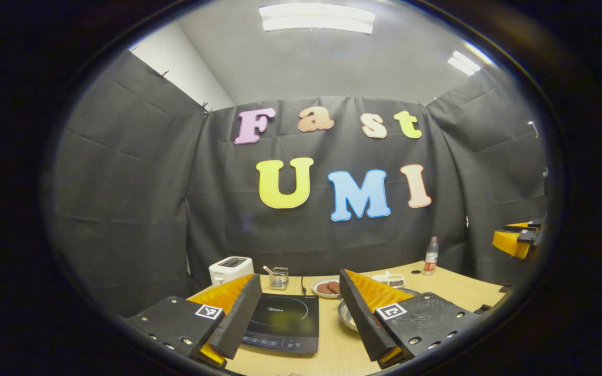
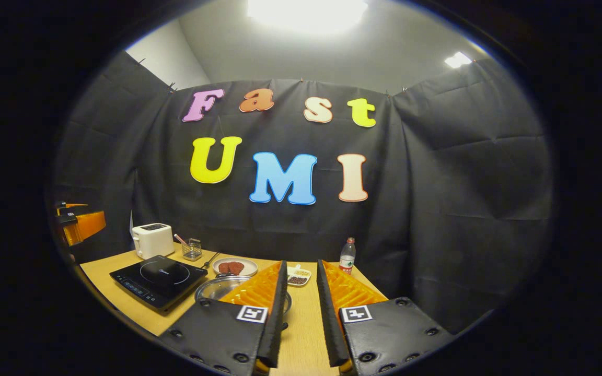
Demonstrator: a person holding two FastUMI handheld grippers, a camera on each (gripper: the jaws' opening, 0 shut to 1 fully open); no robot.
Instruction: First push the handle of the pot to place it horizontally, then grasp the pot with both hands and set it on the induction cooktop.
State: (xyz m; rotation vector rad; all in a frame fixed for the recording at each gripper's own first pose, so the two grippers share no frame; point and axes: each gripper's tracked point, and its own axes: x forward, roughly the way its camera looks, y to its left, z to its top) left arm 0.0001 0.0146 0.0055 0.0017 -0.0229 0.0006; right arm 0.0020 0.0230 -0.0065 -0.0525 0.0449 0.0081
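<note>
Left gripper (image 1: 297, 308) low in the left gripper view, jaws spread wide, nothing between them; square black-and-white marker tags on both finger bases. Between the fingers, lower centre of frame: black induction cooktop (image 1: 284, 321) flat on the wooden table (image 1: 452, 287), a small brand word printed on its glass, too small to read, plus a row of control marks along its near edge. Pot (image 1: 347, 315) just right of the cooktop, mostly hidden behind the right-hand finger, only a strip of shiny rim visible; handle not made out. Behind, mid frame: white toaster (image 1: 231, 268) at left, small clear container (image 1: 279, 278) with a stick in it, plate of brown patties (image 1: 327, 288), small white dish (image 1: 391, 280), bottle (image 1: 431, 256) with a red label, text illegible. At the right edge, part of the other gripper, held above the table.

Right gripper (image 2: 299, 313) at the bottom of the right gripper view, jaws narrow, a slim gap over bare table, gripping nothing; marker tags again on both bases. Pot (image 2: 222, 287) at lower centre-left, partly behind the left-hand finger, beside the induction cooktop (image 2: 159, 280) and apart from it, not on it. Toaster (image 2: 152, 240), container (image 2: 192, 249), plate (image 2: 234, 267), dish (image 2: 299, 275) and bottle (image 2: 347, 256) along the back. Part of the other gripper at the left edge.
</note>
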